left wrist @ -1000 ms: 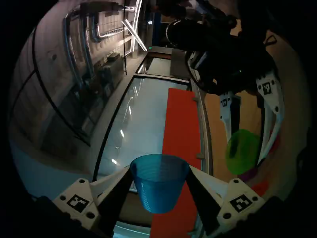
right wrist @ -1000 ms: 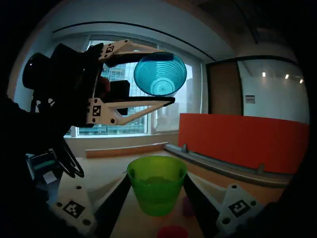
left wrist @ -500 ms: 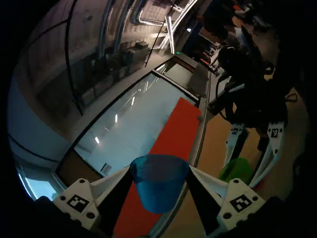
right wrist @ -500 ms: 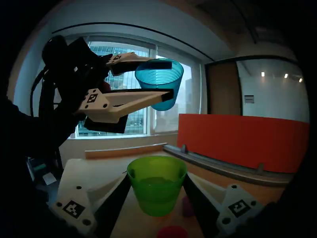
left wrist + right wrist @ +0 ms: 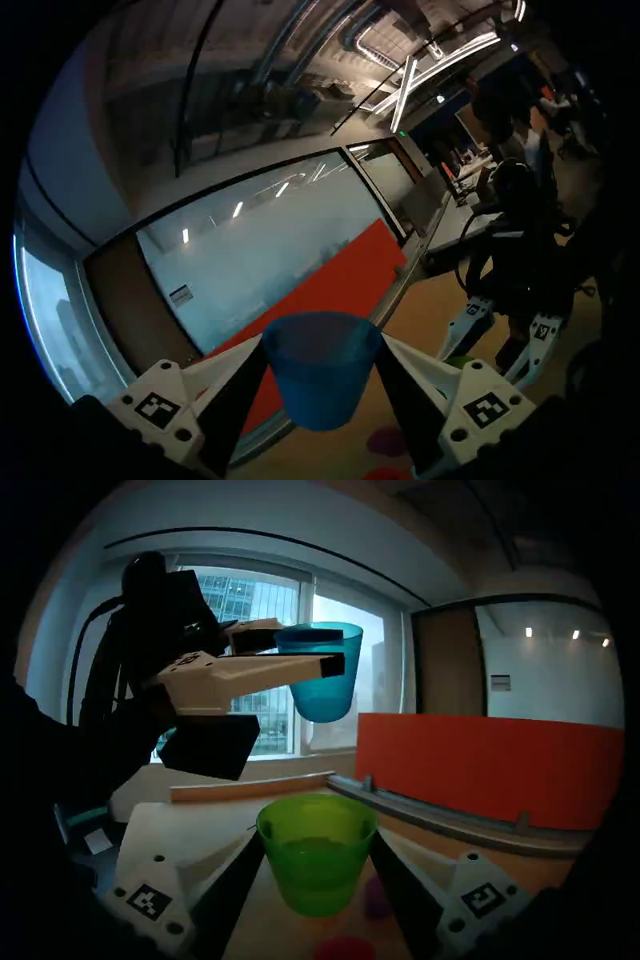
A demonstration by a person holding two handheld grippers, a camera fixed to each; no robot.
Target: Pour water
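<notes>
The left gripper's [image 5: 320, 346] fingers clamp a translucent blue plastic cup [image 5: 322, 384], tapered, smooth-rimmed and upright, held high in the air. The right gripper's [image 5: 317, 838] fingers grip a glossy translucent green cup [image 5: 317, 864] holding water, near the pale table [image 5: 200, 826].

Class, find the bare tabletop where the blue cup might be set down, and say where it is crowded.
Bare: the pale tabletop left of the green cup, up to the window ledge; also the tan strip between that cup and the rail. Crowded: around the purple piece and red piece beside the cup.
</notes>
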